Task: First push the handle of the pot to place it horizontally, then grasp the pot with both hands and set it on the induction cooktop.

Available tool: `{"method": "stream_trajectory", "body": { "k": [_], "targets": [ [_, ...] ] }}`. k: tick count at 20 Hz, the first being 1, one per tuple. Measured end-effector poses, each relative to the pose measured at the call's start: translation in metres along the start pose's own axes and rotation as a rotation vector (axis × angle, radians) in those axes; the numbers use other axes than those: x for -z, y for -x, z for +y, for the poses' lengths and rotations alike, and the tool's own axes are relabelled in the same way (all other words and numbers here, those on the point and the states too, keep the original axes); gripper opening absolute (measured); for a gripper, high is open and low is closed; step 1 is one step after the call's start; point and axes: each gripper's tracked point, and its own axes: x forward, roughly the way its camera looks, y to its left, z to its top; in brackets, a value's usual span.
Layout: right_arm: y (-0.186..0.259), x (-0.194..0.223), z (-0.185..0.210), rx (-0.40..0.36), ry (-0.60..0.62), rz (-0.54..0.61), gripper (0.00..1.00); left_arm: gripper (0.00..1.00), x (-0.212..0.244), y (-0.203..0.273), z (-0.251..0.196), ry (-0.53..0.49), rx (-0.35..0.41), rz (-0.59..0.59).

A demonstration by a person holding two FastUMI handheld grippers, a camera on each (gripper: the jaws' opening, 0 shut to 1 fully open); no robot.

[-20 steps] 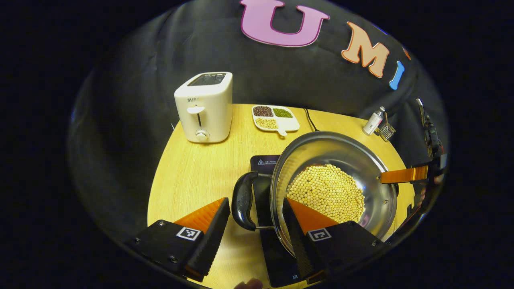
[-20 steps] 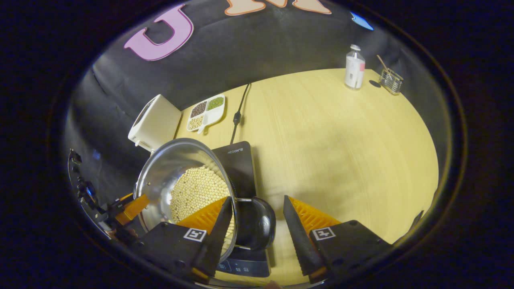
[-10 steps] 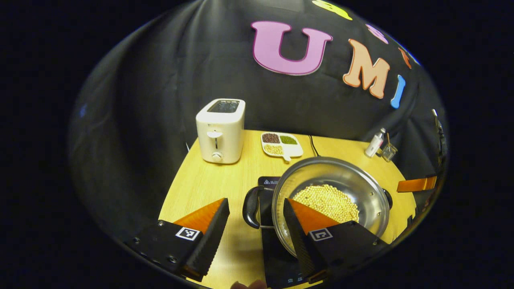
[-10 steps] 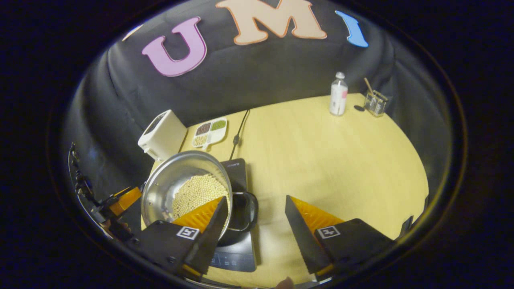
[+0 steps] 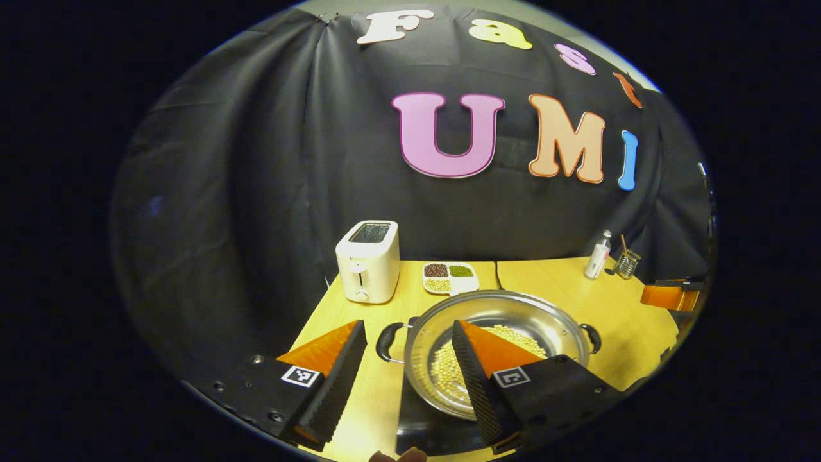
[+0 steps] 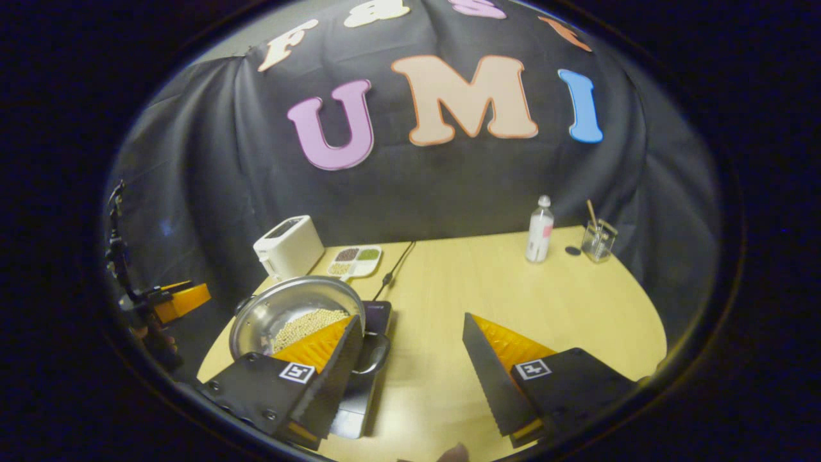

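Your left tool stands wide with nothing between its fingers, and so does your right tool. No brand or label in either view is sharp enough to read; each tool carries a small square black-and-white marker.

Going left to right in the left gripper view: the white two-slot toaster, the white divided dish of dark, green and pale beans, the round stainless steel pot with two black loop handles, holding pale yellow beans, then a small white bottle and a clear glass holder with sticks.

The pot sits on the flat black induction cooktop, its handles pointing sideways. Since half a second ago both tools have drawn back and risen, so the pot looks smaller and lower, and more of the black cloth wall shows.

The pale wooden counter has a rounded front edge. A black power cord runs back across it from the cooktop.
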Motion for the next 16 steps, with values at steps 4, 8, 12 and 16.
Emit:
{"method": "stream_trajectory", "body": {
  "k": [4, 8, 12, 16],
  "targets": [
    [0.023, -0.012, -0.012, -0.066, 0.074, -0.135, 0.92, 0.82, -0.010, 0.046, -0.034, -0.050, -0.071, -0.040],
    [0.059, -0.026, -0.038, -0.088, 0.053, -0.197, 0.93, 0.83, -0.027, 0.091, -0.078, -0.076, -0.081, -0.099],
    [0.097, -0.061, -0.080, -0.023, 0.052, -0.285, 0.92, 0.82, -0.045, 0.107, -0.118, -0.035, -0.027, -0.117],
    [0.147, -0.080, -0.101, 0.061, 0.001, -0.334, 0.92, 0.82, -0.079, 0.126, -0.141, -0.034, 0.018, -0.201]
  ]
}}
